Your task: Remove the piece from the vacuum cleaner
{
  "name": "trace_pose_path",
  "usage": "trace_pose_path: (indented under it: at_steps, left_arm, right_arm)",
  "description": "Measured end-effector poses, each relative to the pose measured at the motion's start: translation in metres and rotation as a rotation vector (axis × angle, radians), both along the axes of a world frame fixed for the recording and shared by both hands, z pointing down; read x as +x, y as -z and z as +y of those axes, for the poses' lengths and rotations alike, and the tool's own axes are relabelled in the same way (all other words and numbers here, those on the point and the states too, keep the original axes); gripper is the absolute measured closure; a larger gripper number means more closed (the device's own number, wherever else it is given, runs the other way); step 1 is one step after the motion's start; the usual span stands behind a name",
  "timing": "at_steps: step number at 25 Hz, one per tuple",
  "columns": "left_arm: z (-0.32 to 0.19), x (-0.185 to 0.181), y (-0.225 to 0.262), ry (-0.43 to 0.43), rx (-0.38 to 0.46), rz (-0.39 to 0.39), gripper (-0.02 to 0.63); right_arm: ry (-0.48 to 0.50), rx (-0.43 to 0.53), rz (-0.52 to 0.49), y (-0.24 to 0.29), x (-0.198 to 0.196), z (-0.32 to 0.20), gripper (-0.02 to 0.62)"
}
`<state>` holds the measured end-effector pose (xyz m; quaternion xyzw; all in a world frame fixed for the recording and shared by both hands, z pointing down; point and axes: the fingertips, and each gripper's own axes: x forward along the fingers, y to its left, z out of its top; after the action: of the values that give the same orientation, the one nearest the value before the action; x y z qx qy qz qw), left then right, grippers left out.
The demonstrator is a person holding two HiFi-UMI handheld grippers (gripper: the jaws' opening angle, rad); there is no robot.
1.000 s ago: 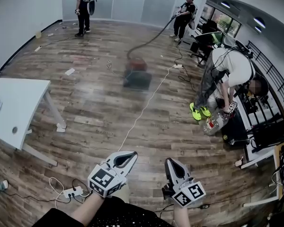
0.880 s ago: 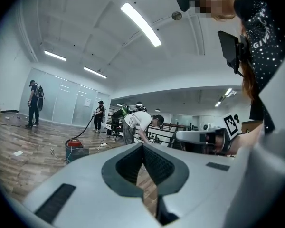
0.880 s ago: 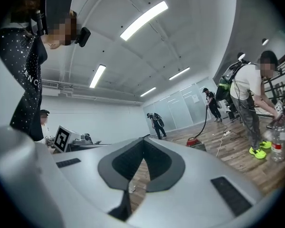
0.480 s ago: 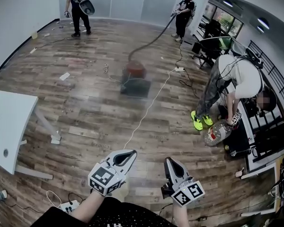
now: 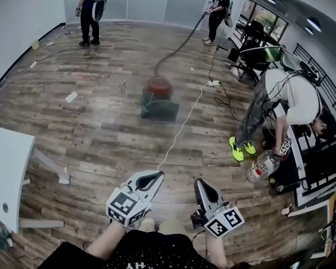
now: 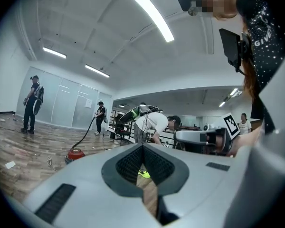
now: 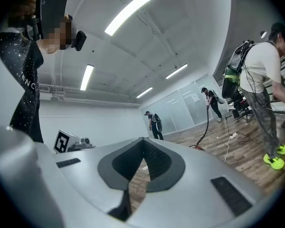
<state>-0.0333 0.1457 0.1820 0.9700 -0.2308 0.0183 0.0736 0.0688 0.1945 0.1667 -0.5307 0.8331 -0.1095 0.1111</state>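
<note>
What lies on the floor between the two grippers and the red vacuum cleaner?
In the head view, bare wood floor, crossed only by a white cable running from just ahead of the left gripper past the vacuum cleaner.

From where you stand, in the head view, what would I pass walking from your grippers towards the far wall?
Left gripper and right gripper, side by side and shut on nothing → red vacuum cleaner → its hose → person holding the hose.
</note>
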Motion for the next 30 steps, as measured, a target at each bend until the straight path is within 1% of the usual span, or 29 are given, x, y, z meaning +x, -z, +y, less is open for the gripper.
trace_pose_path:
  at_steps: [4, 7, 12, 16, 21, 24, 27, 30]
  left_arm:
    - [-0.030, -0.002, -0.006, 0.029, -0.024, 0.000, 0.600]
    - [-0.057, -0.003, -0.015, 0.065, -0.042, -0.004, 0.600]
    - [-0.113, 0.005, -0.032, 0.117, -0.085, -0.025, 0.600]
    - [-0.174, 0.031, -0.034, 0.125, -0.084, -0.034, 0.600]
    - [-0.259, 0.076, -0.022, 0.113, -0.082, -0.046, 0.598]
    - [-0.305, 0.100, -0.016, 0.114, -0.079, -0.043, 0.600]
    - [-0.335, 0.118, -0.016, 0.116, -0.079, -0.031, 0.599]
    - [-0.356, 0.126, -0.019, 0.126, -0.083, -0.023, 0.599]
  right_arm:
    - [0.021, -0.040, 0.004, -0.009, 0.005, -0.030, 0.584]
    - [0.034, -0.045, -0.017, -0.014, 0.013, -0.062, 0.584]
    - [0.096, -0.058, -0.017, -0.024, 0.019, -0.123, 0.584]
    - [0.104, -0.067, -0.035, -0.032, 0.046, -0.184, 0.584]
    - [0.088, -0.071, -0.047, -0.026, 0.098, -0.269, 0.584]
    - [0.089, -0.057, -0.045, -0.022, 0.127, -0.316, 0.584]
    - [0.093, -0.036, -0.051, -0.021, 0.149, -0.354, 0.584]
    - [0.107, -0.037, -0.065, -0.029, 0.163, -0.384, 0.584]
